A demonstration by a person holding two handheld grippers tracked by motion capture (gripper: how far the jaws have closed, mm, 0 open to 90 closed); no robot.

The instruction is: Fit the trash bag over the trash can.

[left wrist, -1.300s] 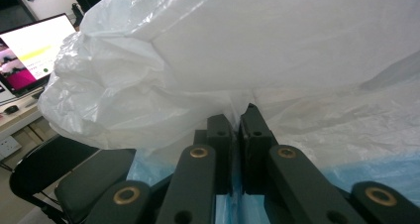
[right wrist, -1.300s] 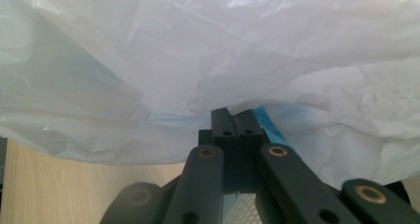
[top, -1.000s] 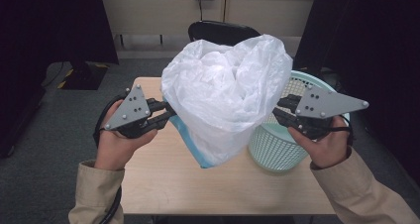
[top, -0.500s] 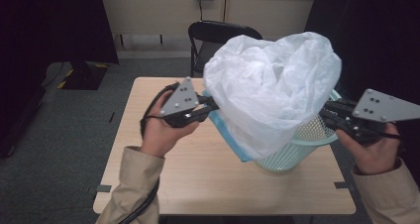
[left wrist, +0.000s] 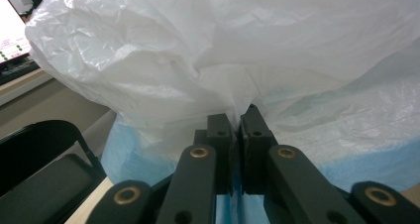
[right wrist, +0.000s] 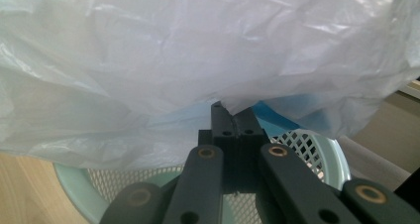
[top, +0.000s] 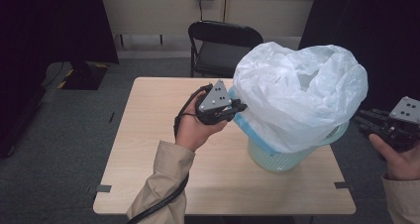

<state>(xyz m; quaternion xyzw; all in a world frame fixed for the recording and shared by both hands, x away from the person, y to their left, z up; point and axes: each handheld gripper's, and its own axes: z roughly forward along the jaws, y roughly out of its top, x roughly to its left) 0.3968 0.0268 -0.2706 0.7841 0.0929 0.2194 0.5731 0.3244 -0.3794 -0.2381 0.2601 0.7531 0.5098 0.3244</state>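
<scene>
The person is holding a billowing white plastic bag (top: 299, 92) stretched open over a pale green mesh basket (top: 292, 157), which is sitting near the right edge of the table (top: 148, 149). The left gripper (top: 233, 107) is pinching the bag's hem on the near-left side, jaws pressed all but together on the thin film; in the left gripper view the plastic is bunching right at the jaw tips. The right gripper (top: 364, 121) is doing the same out past the table's right edge — jaws closed tight on a fold of the hem, with the basket's rim showing just beneath in the right gripper view.

The bag is ballooning with air and riding mostly above the rim, not yet seated around it. My worry is the film: it is thin, and each grip is catching only a small pinch, so a hard tug outward could be tearing it or slipping it free. The basket looks light too — dragging the hem over one side might tip it off the table.
</scene>
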